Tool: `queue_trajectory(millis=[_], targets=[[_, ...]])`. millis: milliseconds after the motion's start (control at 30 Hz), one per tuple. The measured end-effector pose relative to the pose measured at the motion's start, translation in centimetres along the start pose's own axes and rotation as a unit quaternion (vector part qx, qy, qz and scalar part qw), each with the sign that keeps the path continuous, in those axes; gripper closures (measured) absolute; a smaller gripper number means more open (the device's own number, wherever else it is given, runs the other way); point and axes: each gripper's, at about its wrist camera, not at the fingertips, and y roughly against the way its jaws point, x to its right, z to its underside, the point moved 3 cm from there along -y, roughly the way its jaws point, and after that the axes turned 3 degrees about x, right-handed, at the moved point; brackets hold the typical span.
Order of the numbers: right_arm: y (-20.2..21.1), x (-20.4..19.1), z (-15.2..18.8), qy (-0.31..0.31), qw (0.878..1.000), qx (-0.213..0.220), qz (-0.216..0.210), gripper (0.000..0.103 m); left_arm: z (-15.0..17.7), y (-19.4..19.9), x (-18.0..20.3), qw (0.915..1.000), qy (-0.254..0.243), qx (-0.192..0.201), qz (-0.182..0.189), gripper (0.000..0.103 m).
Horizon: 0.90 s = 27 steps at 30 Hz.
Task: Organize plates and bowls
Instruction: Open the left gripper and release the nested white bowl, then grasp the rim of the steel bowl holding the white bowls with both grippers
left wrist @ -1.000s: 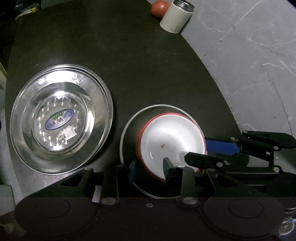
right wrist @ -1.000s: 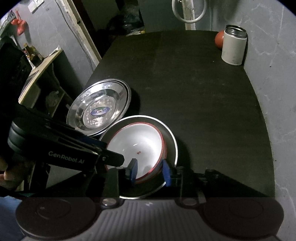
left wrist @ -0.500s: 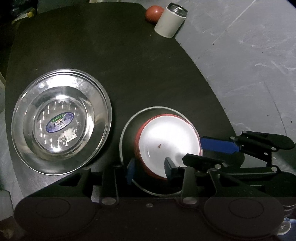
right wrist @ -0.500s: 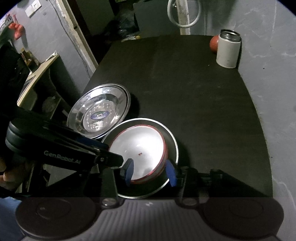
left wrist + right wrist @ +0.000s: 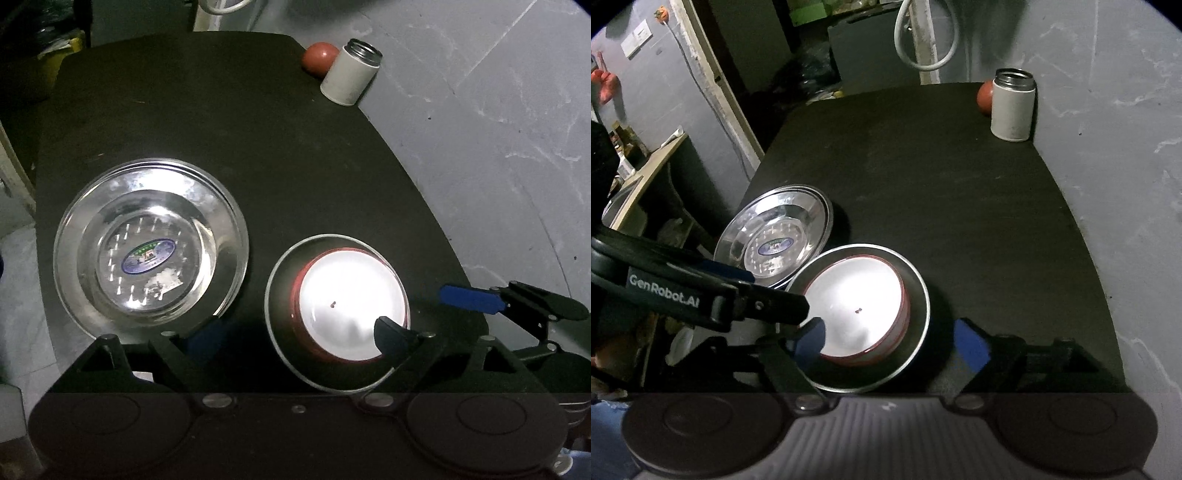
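Both sets of fingers spread wide, gripping nothing: the left gripper and right gripper straddle the red-rimmed white bowl, which sits inside a shallow steel plate on the black desk. A second, stickered steel plate lies beside. One bowl, two plates.

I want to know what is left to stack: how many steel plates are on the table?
2. One steel plate lies bare at the table's left side. The second steel plate sits right of it, under the red-rimmed white bowl. More could hide beneath either.
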Motion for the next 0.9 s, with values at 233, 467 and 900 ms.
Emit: queue_trajectory(millis=[233, 467, 900], targets=[[0.6, -0.6, 0.8, -0.013, 0.999, 0.014, 0.027, 0.005, 1.0, 1.0, -1.2, 0.9999, 0.009, -0.002, -0.007, 0.001], [1.5, -0.8, 2.7, -0.054, 0.995, 0.028, 0.074, 0.001, 2.7, 2.0, -3.0, 0.9991, 0.033, 0.006, -0.027, 0.001], [3.0, -0.3, 6.5, -0.11, 0.981, 0.007, 0.158, 0.0, 4.8, 1.4, -4.5, 0.9948, 0.081, 0.018, -0.059, 0.001]])
